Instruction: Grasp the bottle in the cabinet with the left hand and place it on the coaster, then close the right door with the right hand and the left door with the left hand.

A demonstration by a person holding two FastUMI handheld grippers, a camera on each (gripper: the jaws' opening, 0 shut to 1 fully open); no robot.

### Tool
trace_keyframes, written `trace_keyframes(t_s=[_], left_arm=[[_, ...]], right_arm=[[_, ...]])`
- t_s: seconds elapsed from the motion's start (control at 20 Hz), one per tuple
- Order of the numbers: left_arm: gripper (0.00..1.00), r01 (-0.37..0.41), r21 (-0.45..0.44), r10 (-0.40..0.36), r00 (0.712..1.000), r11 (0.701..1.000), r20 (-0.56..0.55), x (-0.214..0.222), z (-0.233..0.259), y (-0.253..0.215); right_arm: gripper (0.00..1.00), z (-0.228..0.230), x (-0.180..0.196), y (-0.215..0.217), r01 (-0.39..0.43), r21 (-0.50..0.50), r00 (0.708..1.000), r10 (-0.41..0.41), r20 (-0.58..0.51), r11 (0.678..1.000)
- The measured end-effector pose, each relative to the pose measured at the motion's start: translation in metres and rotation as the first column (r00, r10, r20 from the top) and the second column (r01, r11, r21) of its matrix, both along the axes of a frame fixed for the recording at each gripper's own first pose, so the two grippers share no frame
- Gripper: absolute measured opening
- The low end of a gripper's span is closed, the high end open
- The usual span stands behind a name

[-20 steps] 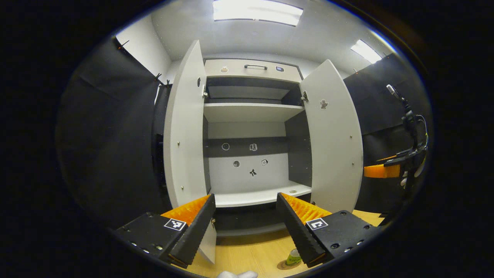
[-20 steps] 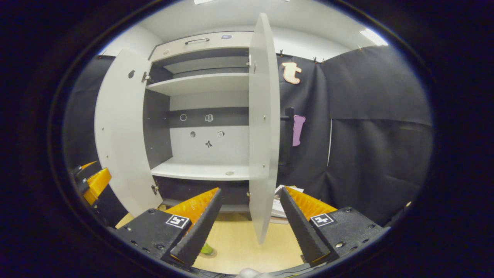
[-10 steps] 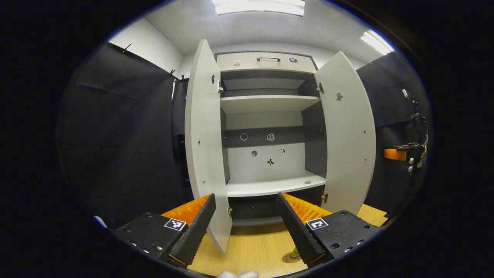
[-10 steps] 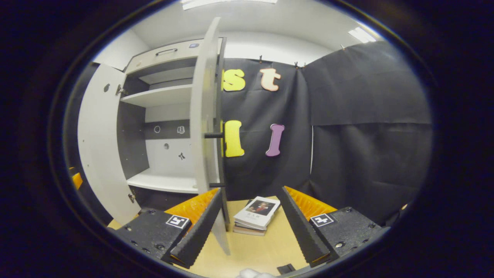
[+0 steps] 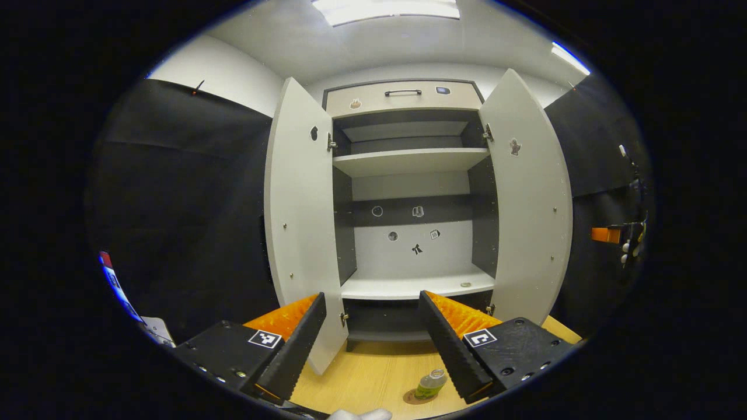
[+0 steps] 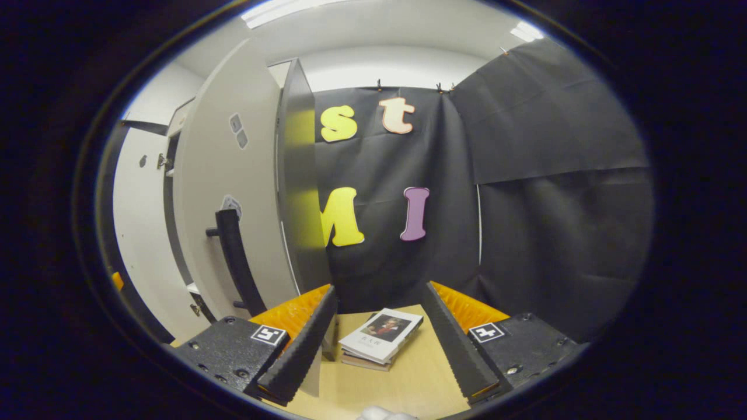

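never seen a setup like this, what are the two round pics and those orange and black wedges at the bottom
Each round picture comes from a camera riding on a handheld tool; a person holds one in each hand. The wedges are that tool's own two fingers.

Left gripper view: the left tool, open and holding nothing, faces a cabinet with its left door and right door open. On the wooden table a bottle stands on a coaster.

Right gripper view: the right tool, open too, sits beside the right door's black handle, with books on the table.

Bright, even light from ceiling panels (image 5: 385,9), sharp focus throughout, strong fisheye bending toward dim edges.
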State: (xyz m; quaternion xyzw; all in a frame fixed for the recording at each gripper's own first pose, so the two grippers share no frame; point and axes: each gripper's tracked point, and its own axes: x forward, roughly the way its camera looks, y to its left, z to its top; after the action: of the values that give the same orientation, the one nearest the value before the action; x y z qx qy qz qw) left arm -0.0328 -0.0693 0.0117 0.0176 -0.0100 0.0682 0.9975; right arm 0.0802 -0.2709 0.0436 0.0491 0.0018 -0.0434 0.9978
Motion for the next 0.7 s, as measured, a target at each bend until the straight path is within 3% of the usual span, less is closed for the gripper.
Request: trace_keyframes(t_s=[0.2, 0.25, 0.3, 0.35, 0.55, 0.7], left_arm=[[0.96, -0.048, 0.006, 0.048, 0.999, 0.999, 0.013, -0.013, 0.003, -0.017], [0.95, -0.056, 0.010, 0.056, 0.998, 0.998, 0.011, -0.016, 0.003, -0.018], [0.95, -0.070, 0.013, 0.070, 0.998, 0.997, 0.009, -0.018, 0.003, -0.017], [0.95, -0.084, 0.015, 0.084, 0.996, 0.996, 0.009, -0.020, 0.002, -0.014], [0.96, -0.121, 0.024, 0.121, 0.993, 0.992, -0.005, -0.025, -0.001, -0.004], [0.96, -0.124, 0.020, 0.124, 0.992, 0.992, -0.008, -0.021, -0.005, 0.002]], right_arm=[[0.99, 0.005, 0.020, 0.016, -0.092, 0.003, 0.996, 0.092, -0.001, 0.996], [0.95, 0.007, 0.023, 0.024, -0.115, -0.001, 0.993, 0.115, 0.000, 0.993], [0.99, 0.008, 0.026, 0.033, -0.139, -0.005, 0.990, 0.139, 0.000, 0.990], [0.95, 0.010, 0.028, 0.043, -0.165, -0.010, 0.986, 0.165, -0.003, 0.986], [0.99, 0.019, 0.031, 0.080, -0.257, -0.053, 0.966, 0.258, 0.003, 0.965], [0.94, 0.026, 0.029, 0.084, -0.223, -0.131, 0.974, 0.225, -0.001, 0.966]])
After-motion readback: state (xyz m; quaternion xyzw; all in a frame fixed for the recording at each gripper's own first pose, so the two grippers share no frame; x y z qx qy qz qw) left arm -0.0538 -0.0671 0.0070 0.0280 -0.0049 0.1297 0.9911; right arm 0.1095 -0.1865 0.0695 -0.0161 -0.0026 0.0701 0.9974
